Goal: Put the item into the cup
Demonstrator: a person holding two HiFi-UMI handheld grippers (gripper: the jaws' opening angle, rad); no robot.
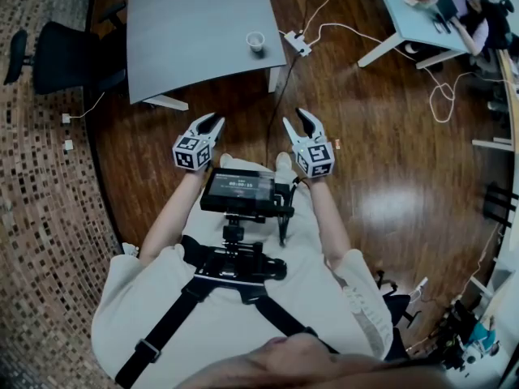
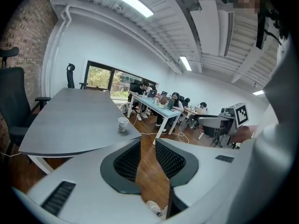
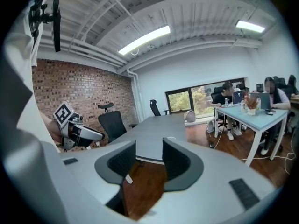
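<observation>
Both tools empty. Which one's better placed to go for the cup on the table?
Right, marginally. The right tool is open and the cup sits almost in line with its jaw gap. The left tool is open too, but the cup lies left of its gap.

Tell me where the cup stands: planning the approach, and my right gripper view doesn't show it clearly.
Observer: In the head view the cup stands upright on the grey table, near the corner closest to the person.
Operator: Is the left gripper carrying anything?
Observer: No. In its own view the left gripper has its jaws apart, nothing held between them.
Operator: Is it lined up with the cup?
Observer: No, there the cup sits left of the jaw gap.
</observation>
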